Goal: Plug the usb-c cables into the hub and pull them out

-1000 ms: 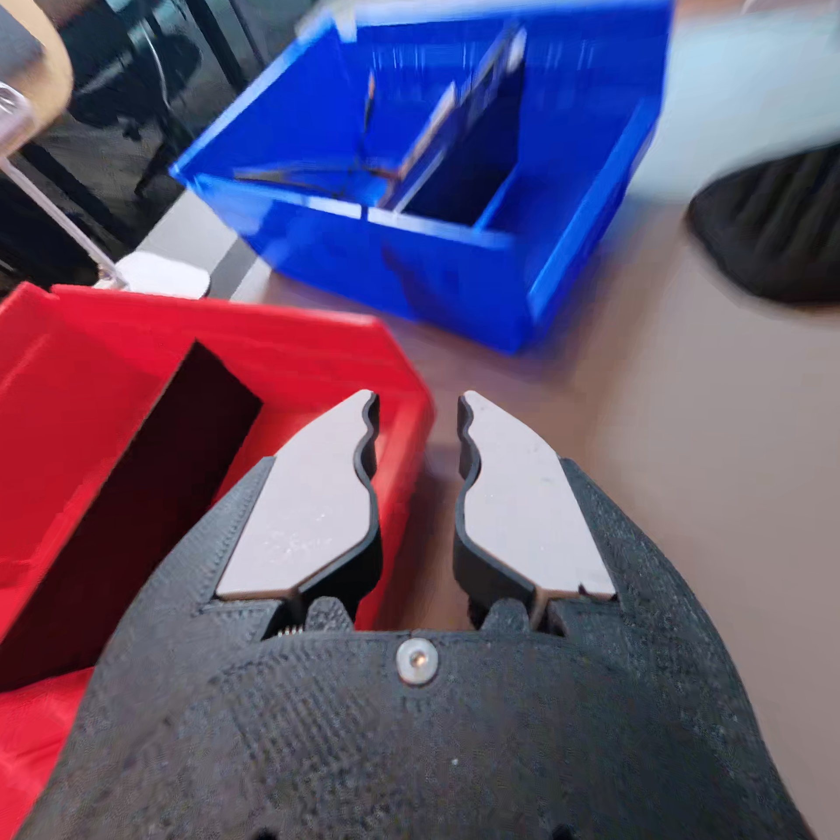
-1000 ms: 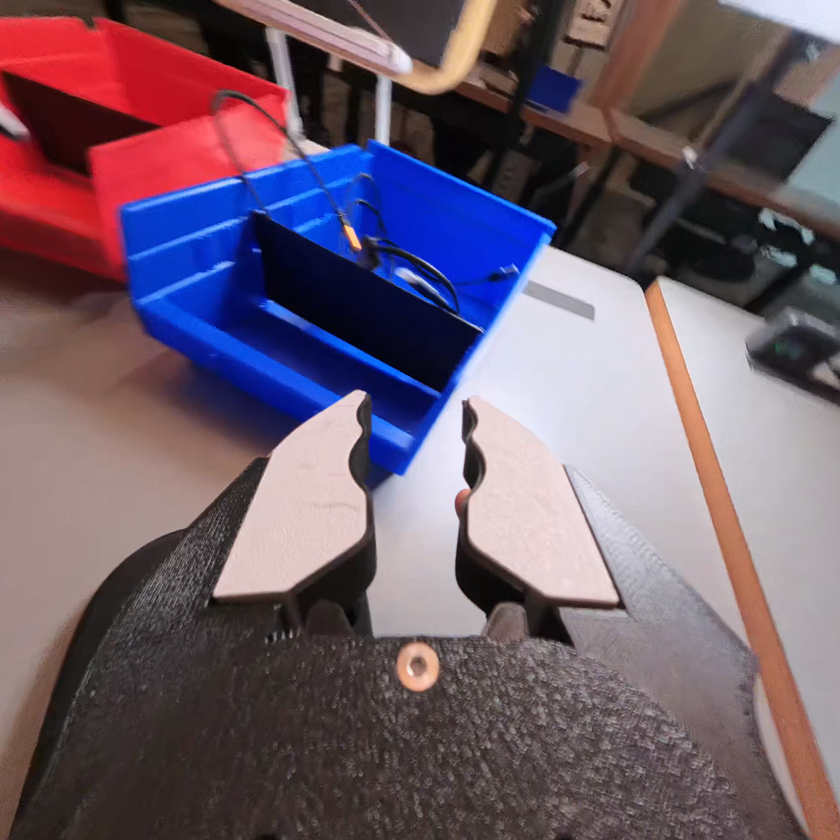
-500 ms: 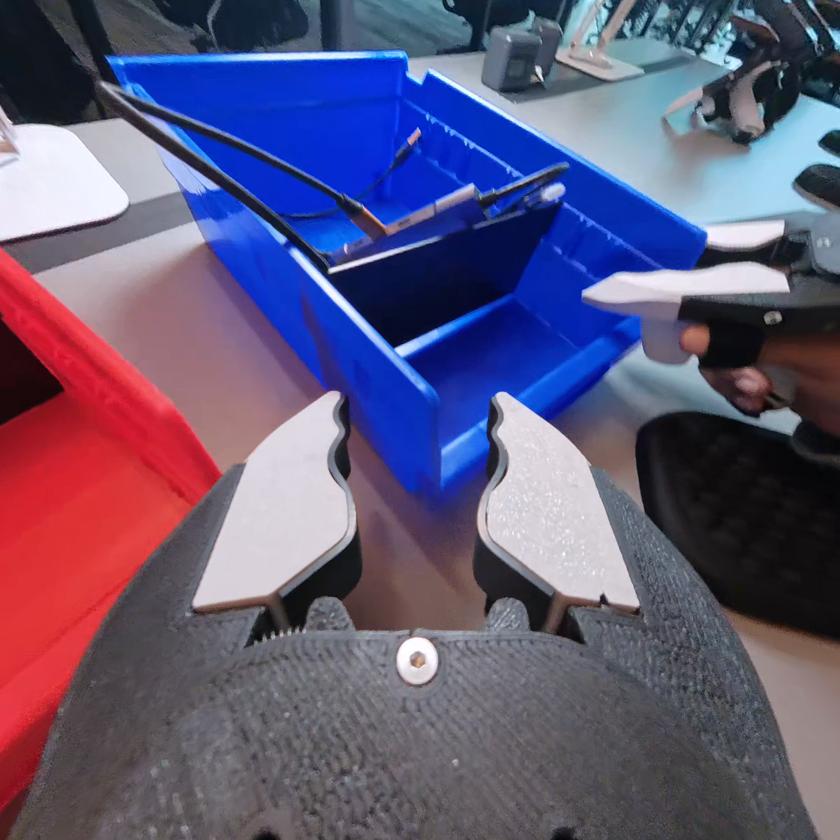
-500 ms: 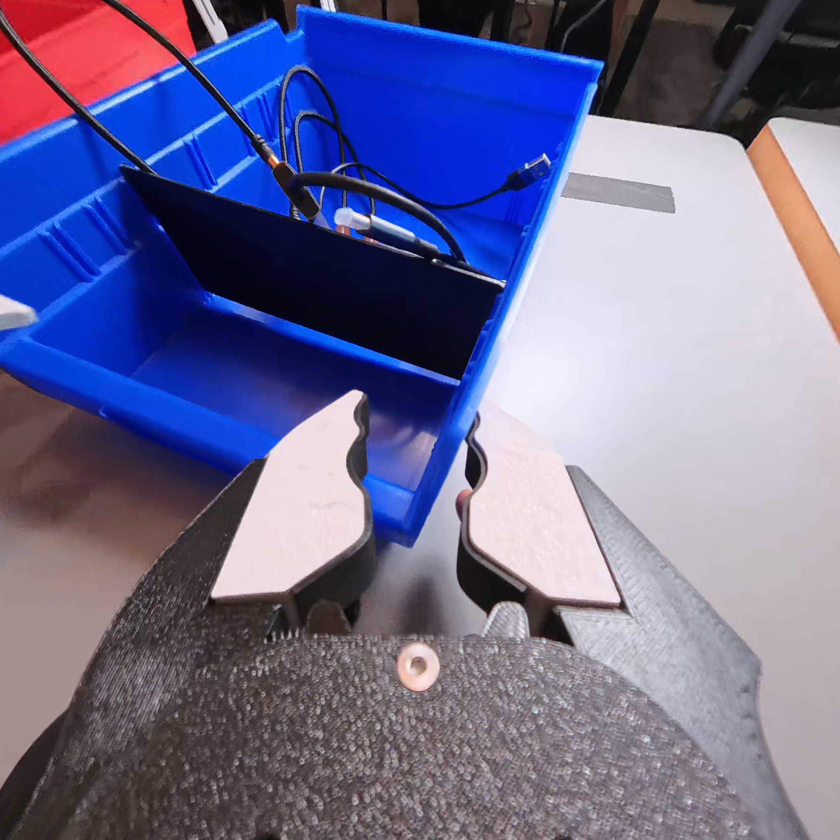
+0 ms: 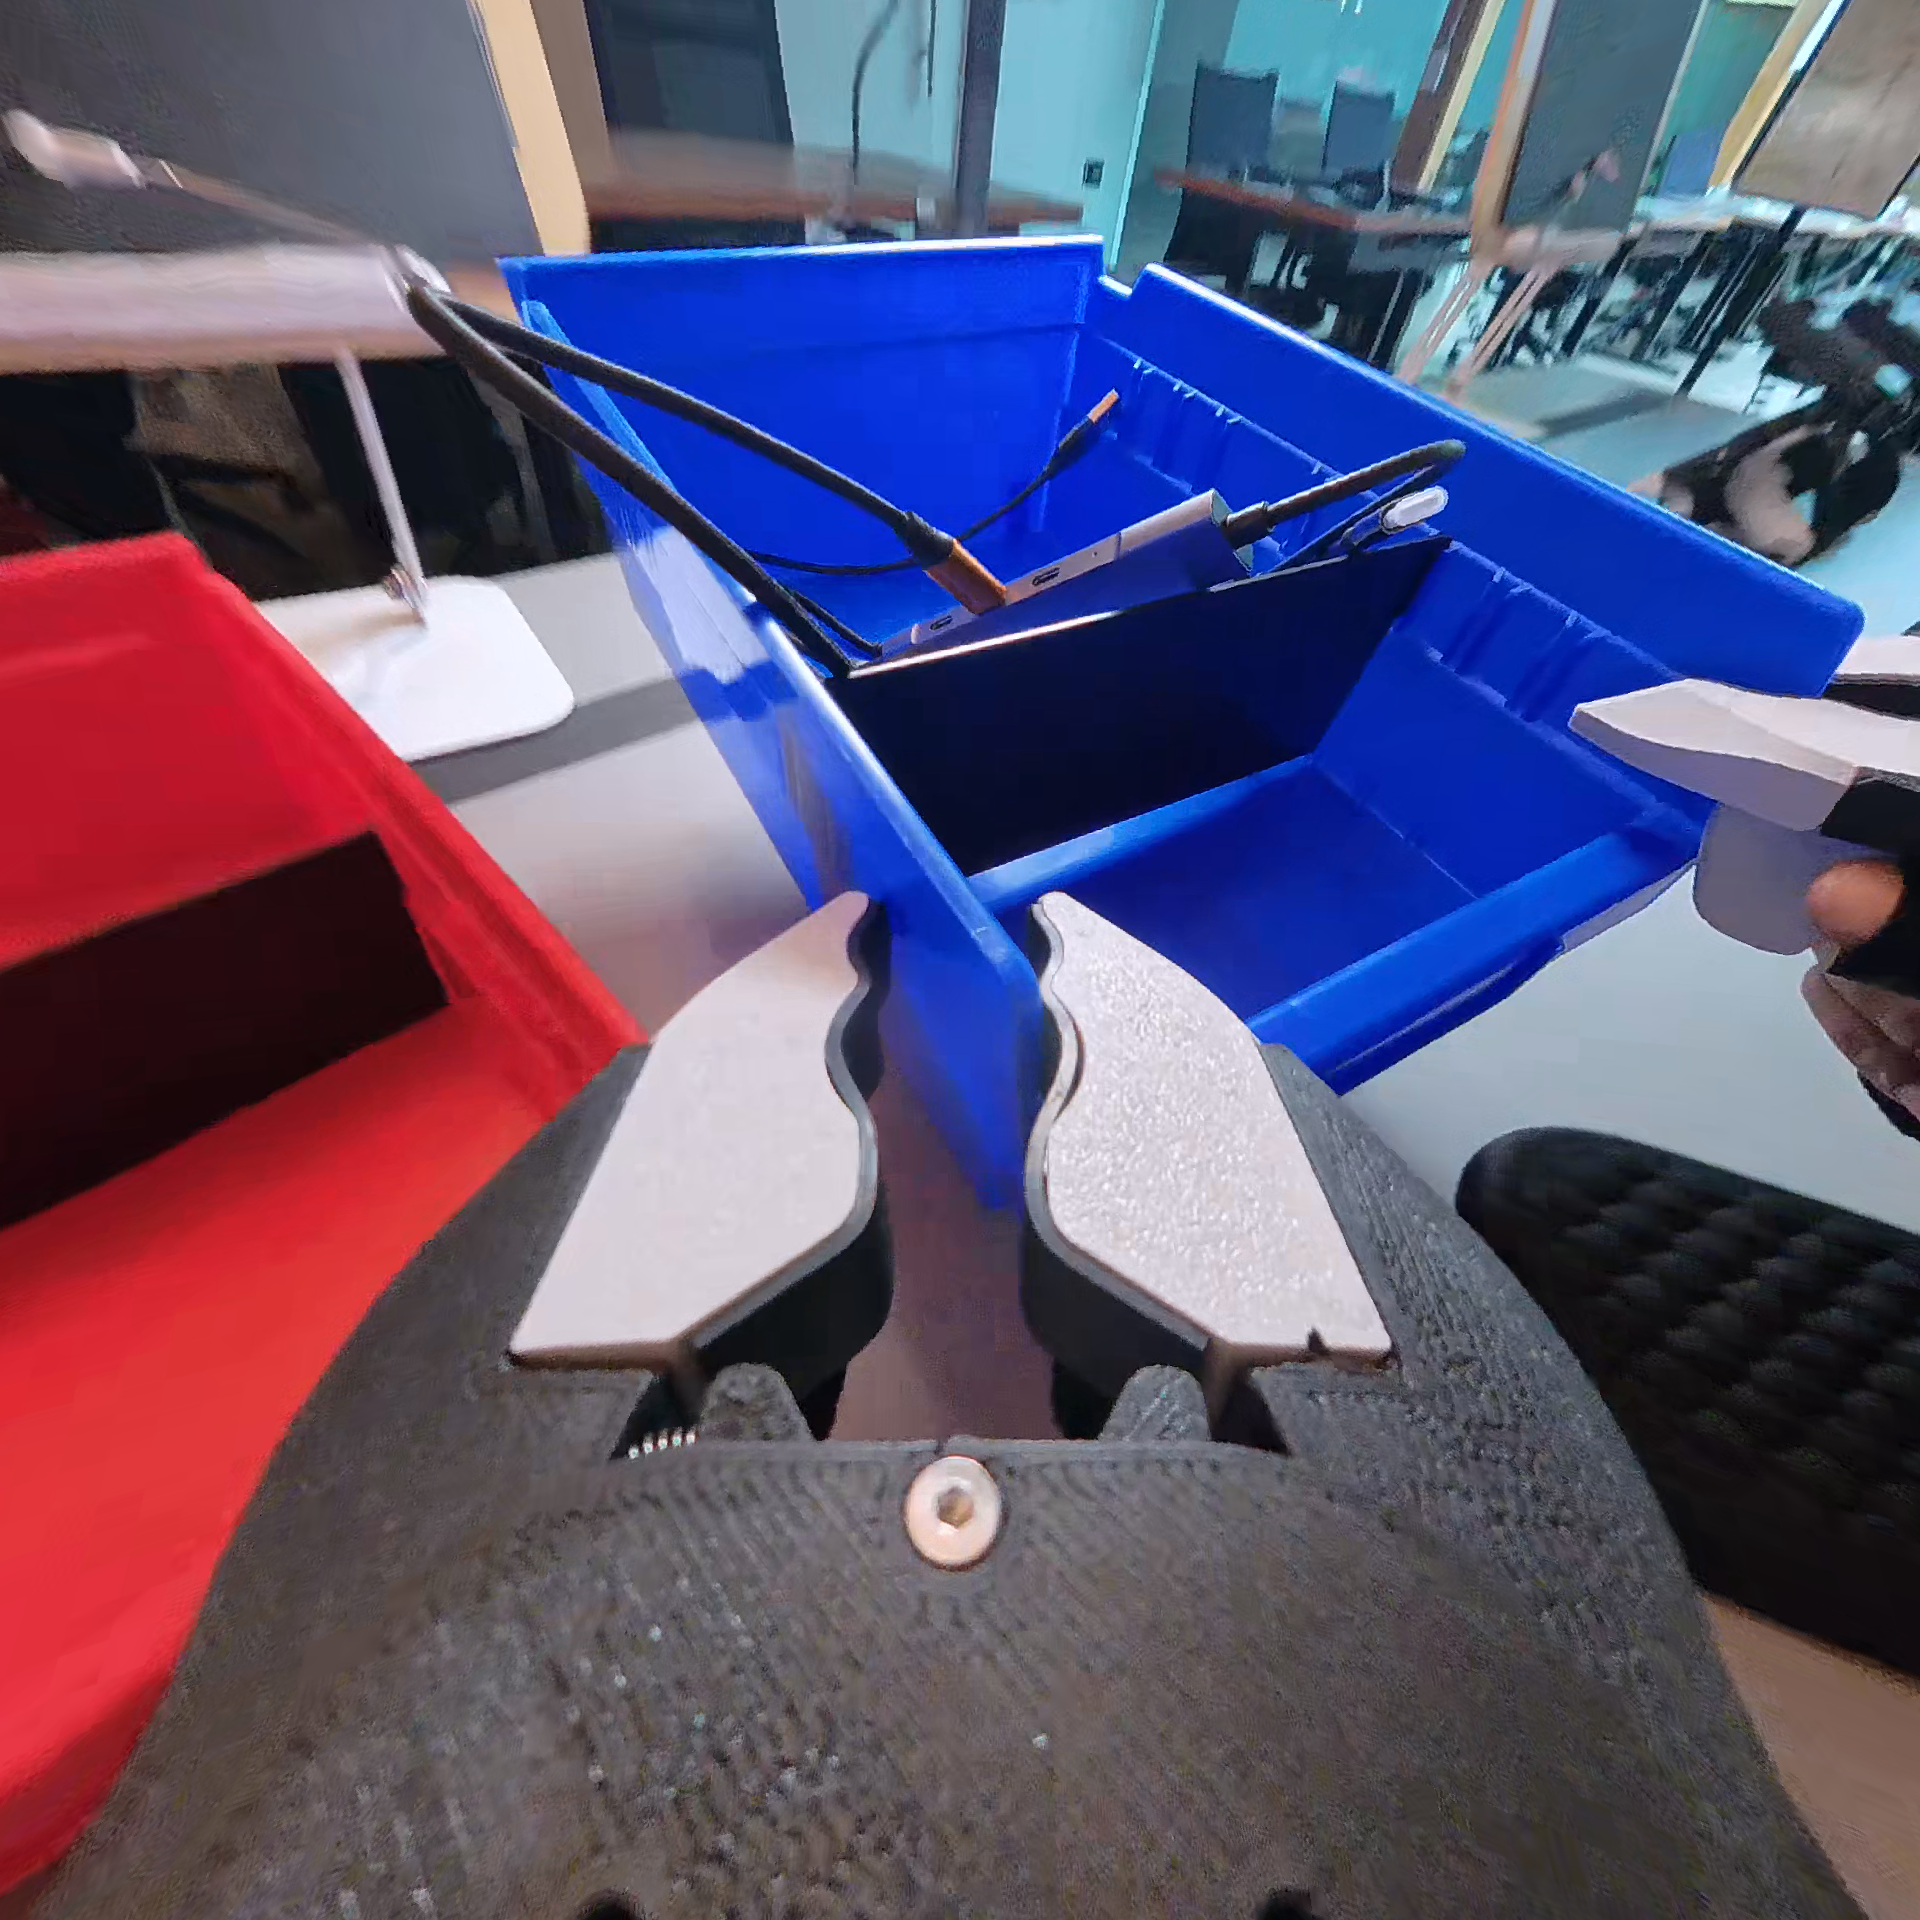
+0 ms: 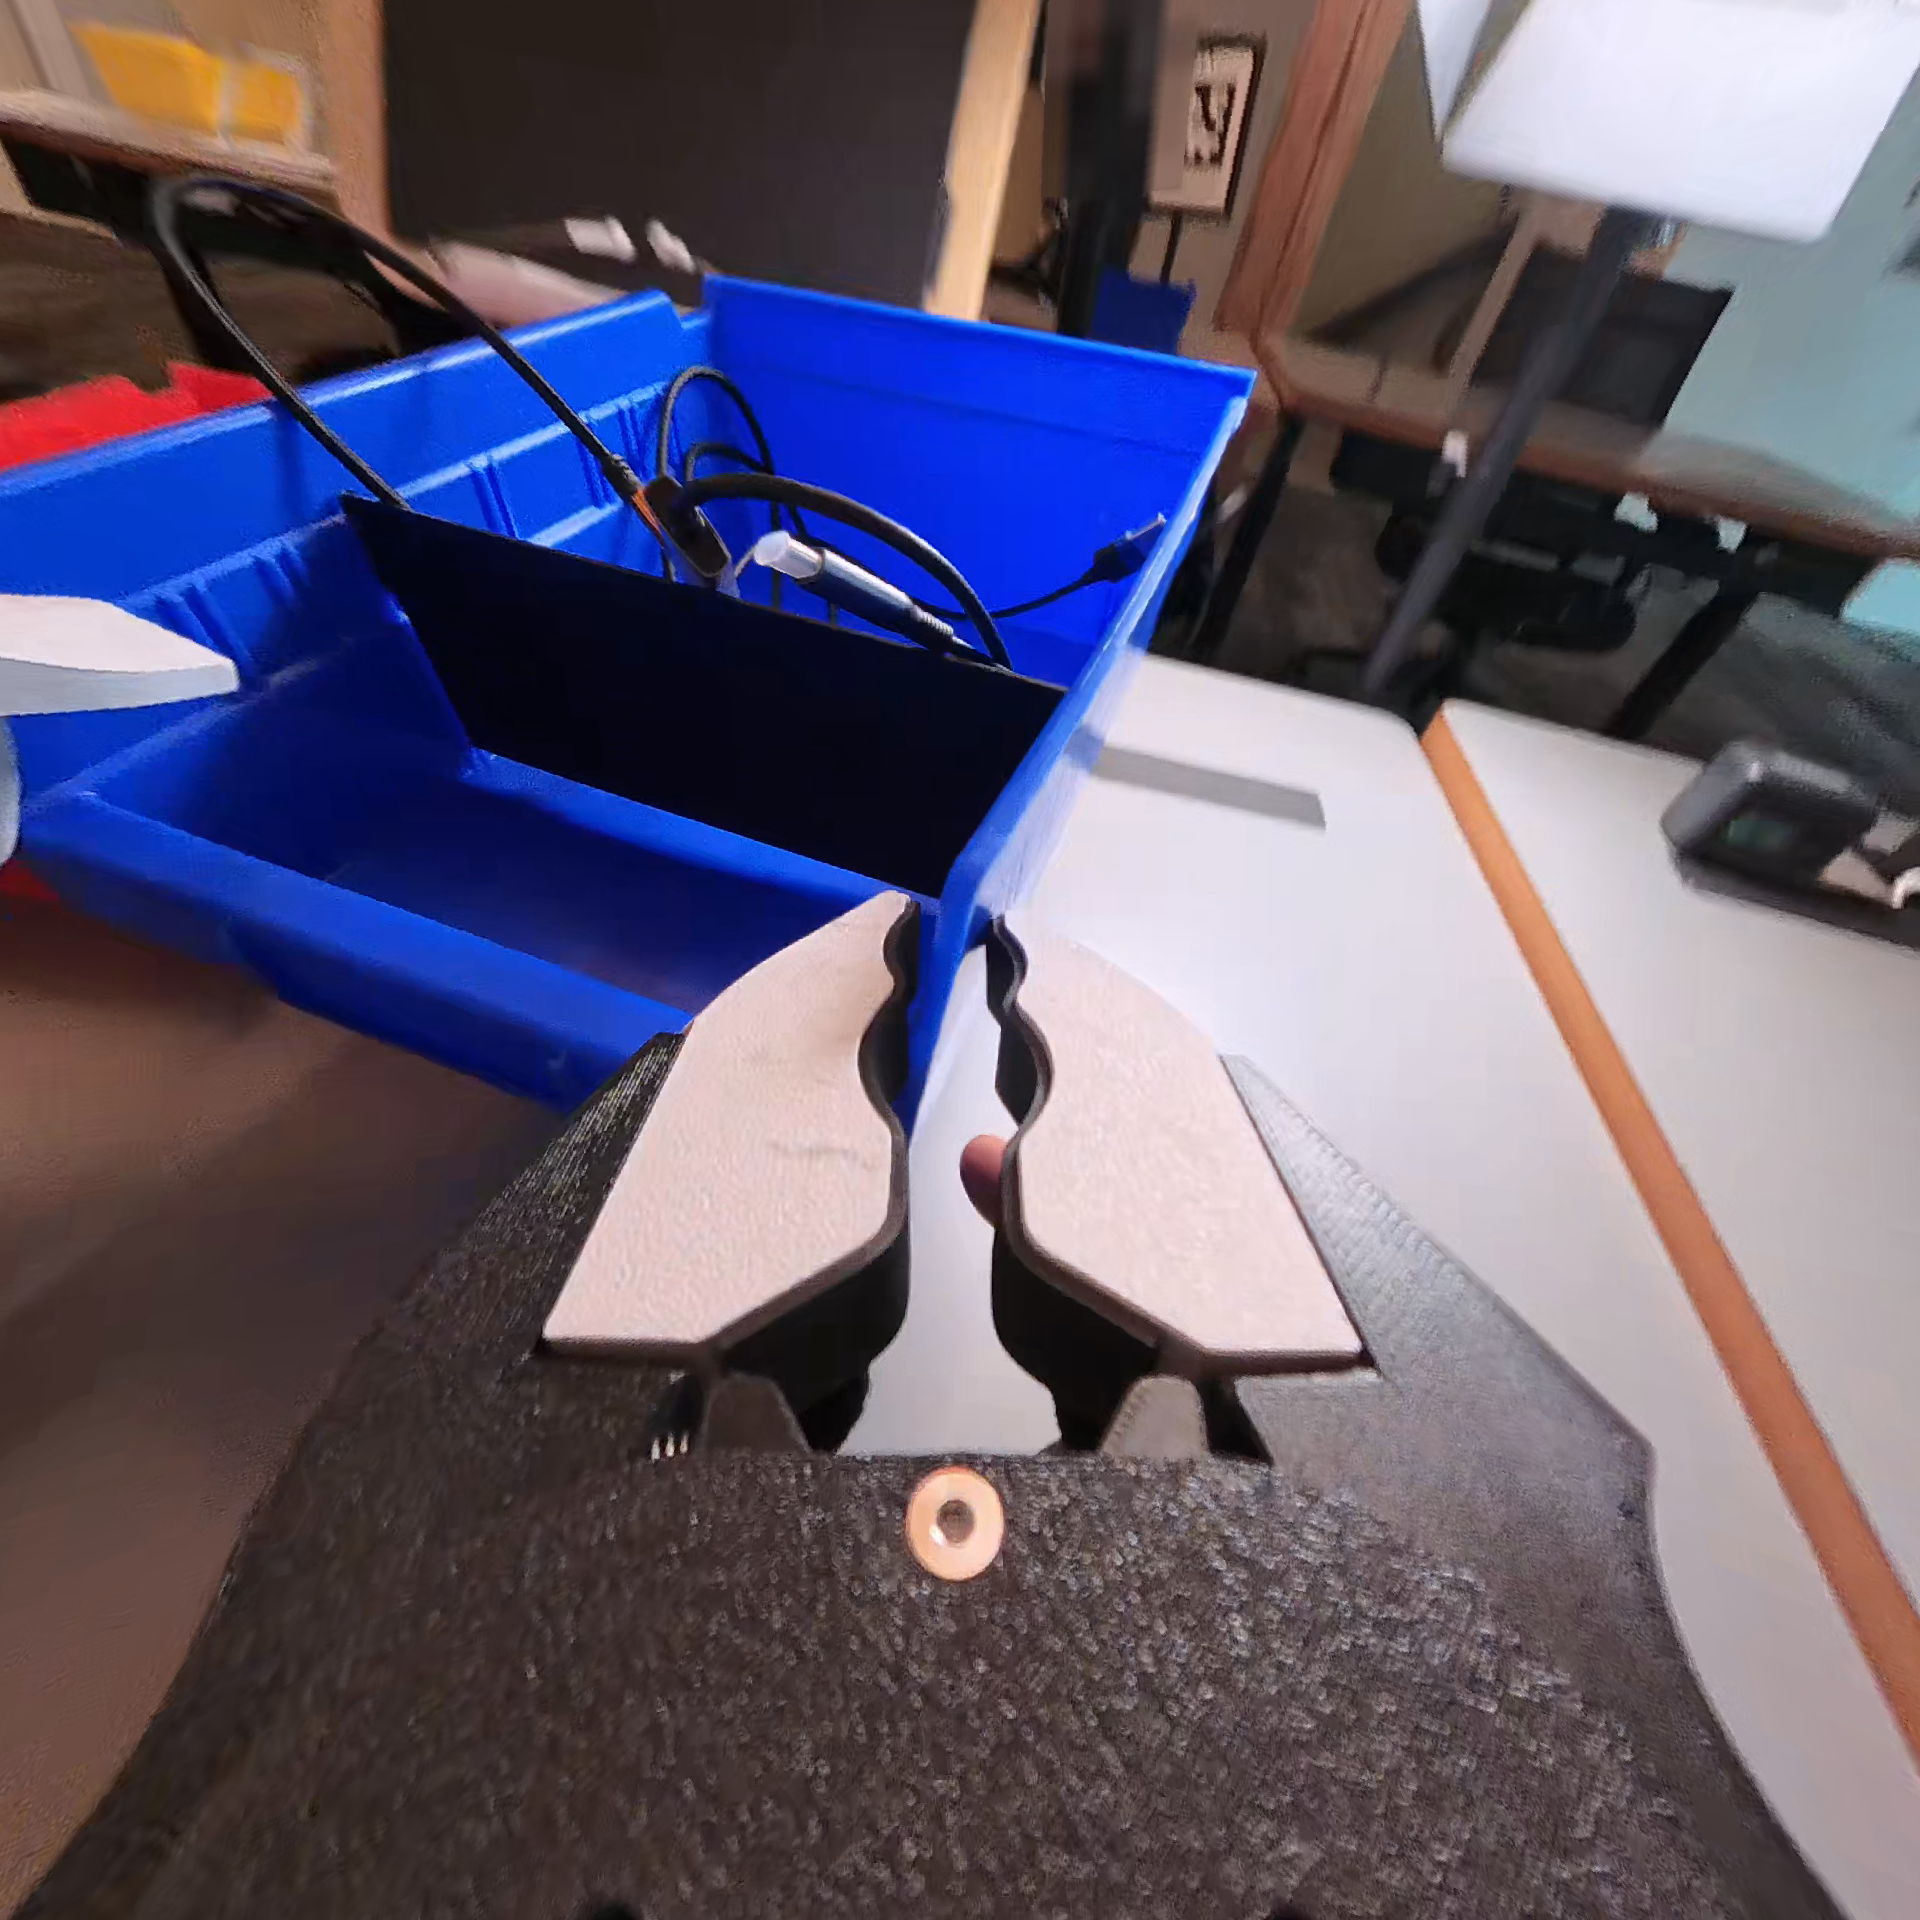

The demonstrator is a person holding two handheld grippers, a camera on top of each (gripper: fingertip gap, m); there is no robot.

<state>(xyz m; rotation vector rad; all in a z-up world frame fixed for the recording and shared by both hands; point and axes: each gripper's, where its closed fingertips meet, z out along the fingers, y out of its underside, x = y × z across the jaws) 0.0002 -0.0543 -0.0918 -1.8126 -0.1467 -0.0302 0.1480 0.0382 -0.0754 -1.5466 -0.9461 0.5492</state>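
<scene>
Hub (image 5: 1070,566) behind divider (image 5: 1122,717); both grippers straddle bin (image 5: 1538,582) walls.

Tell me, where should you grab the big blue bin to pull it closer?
Hold the blue bin by its two side walls, near the front corners, coming from the front and a little above. Each wall is thin and upright with an open top edge, so it should pinch easily.
</scene>
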